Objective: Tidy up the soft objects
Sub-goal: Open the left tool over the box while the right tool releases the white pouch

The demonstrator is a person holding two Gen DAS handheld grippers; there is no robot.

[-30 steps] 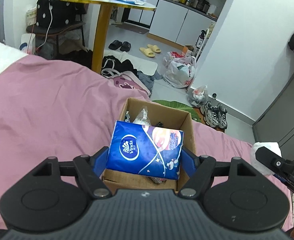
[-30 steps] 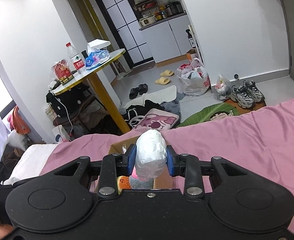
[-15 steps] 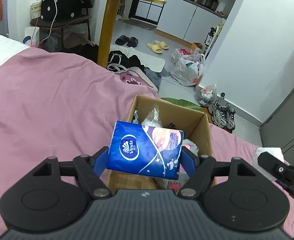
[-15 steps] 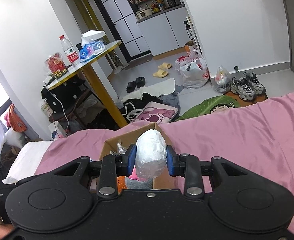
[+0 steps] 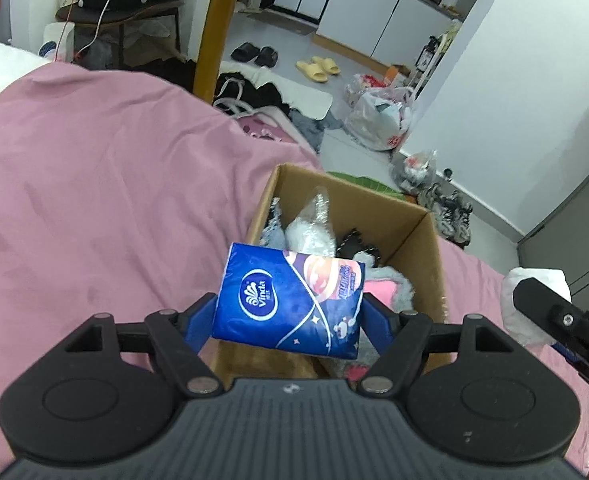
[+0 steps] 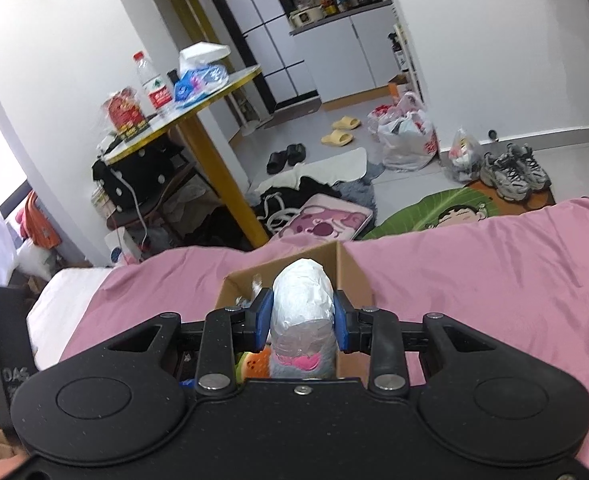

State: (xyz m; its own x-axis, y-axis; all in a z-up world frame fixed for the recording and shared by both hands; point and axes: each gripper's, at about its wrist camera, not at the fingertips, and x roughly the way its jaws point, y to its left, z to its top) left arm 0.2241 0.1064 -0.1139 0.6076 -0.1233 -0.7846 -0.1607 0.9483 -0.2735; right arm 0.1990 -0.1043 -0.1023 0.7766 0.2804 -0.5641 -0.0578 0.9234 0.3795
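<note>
My left gripper [image 5: 290, 318] is shut on a blue tissue pack [image 5: 290, 300] and holds it just above the near edge of an open cardboard box [image 5: 418, 240] on the pink bedspread [image 5: 94, 208]. Inside the box lie a clear-wrapped white bundle [image 5: 310, 232], a pink and grey plush piece [image 5: 386, 286] and something black. My right gripper [image 6: 302, 318] is shut on a white plastic-wrapped roll [image 6: 302, 300], held over the same box [image 6: 350, 276]. That right gripper with its roll shows at the right edge of the left wrist view [image 5: 534, 300].
The bed ends just beyond the box; the floor past it holds a pink cushion [image 6: 322, 220], a green mat [image 6: 438, 212], sneakers [image 6: 514, 172], plastic bags [image 6: 406, 136] and slippers. A yellow-legged round table [image 6: 198, 96] with bottles stands at the left.
Both grippers moved forward and down toward the box, which now looks larger and shows more of its inside. Both grips are unchanged.
</note>
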